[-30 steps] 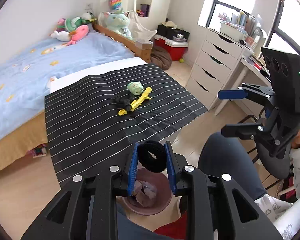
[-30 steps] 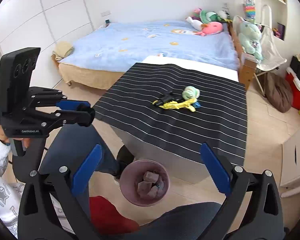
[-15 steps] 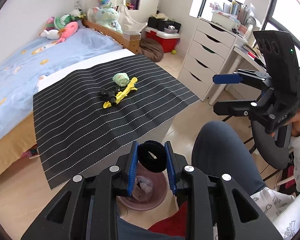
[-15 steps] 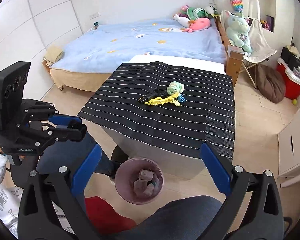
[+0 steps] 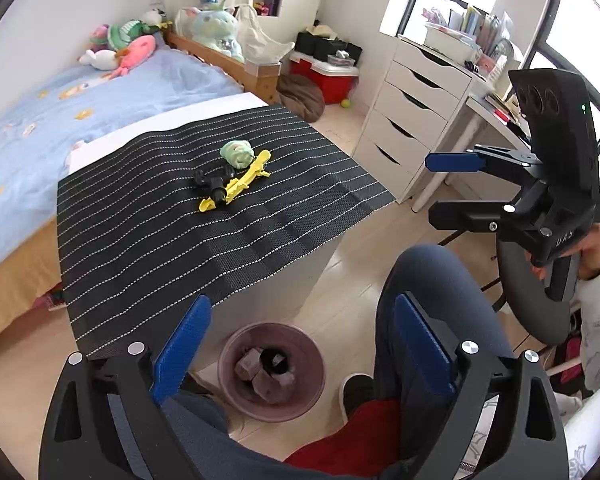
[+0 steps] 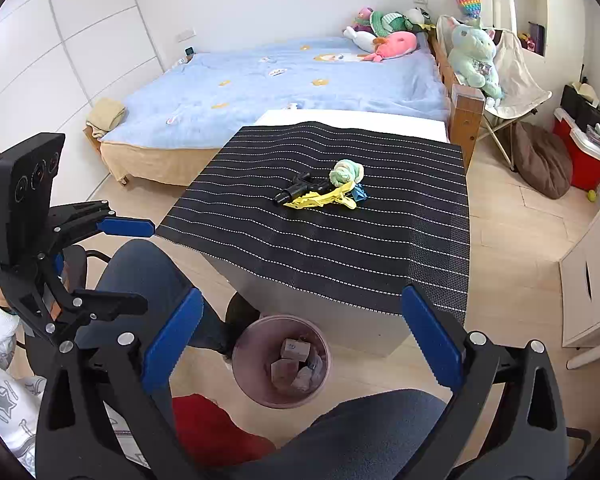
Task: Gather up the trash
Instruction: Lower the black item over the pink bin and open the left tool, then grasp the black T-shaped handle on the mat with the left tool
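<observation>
Now the left gripper [image 5: 300, 344] is opening, empty, above the bin [image 5: 236, 348]; the right gripper [image 6: 300, 332] seems spread too.

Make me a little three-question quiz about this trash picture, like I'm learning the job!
1. True or false: the pink bin stands on the striped mat.
2. Which item still on the mat is yellow? A) the clip B) the green wad C) the black toy
3. Fill in: the left tool hangs above the bin with ______ between its pads.

Key: 1 false, it stands on the floor. 2 A. 3 nothing; its jaws are opening.
</observation>
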The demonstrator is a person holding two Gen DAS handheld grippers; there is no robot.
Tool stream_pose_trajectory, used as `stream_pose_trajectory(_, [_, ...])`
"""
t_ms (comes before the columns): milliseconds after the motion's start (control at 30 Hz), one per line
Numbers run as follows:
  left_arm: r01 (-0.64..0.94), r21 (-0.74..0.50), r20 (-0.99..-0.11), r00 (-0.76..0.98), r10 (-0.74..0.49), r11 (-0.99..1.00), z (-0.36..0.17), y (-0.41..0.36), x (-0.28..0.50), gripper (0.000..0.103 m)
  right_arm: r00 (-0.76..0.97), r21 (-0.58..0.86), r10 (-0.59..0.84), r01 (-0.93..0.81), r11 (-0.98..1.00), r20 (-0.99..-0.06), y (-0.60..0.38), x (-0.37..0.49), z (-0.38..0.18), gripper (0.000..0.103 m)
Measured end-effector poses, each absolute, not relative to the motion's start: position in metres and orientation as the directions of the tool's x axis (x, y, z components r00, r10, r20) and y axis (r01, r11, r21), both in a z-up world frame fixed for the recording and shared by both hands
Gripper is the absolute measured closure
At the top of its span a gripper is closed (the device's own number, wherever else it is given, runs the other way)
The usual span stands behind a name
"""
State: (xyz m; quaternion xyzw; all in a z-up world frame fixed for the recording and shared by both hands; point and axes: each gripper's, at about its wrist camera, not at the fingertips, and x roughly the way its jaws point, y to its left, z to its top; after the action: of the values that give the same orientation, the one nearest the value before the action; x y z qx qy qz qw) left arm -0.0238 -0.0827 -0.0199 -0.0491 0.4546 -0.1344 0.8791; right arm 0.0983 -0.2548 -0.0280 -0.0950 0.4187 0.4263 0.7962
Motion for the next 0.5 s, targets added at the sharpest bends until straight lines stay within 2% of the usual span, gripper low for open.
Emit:
stream_pose_trajectory(133, [0.170,-0.195,-0.786,0.561,-0.258,0.966,-0.019,-0.081,-0.023,0.008,0.283,0.209,0.599,-0.757,0.619,-0.749,-0.254,0.099,-0.029,0.005])
stream_pose_trajectory(500, [0.113,-0.179,-0.781,0.588,-0.211,0.977,-0.017,-0.070,-0.021,0.008,0.280,0.205,0.594,-0.759,0.618,-0.754,-0.251,0.098,-0.031,0.005])
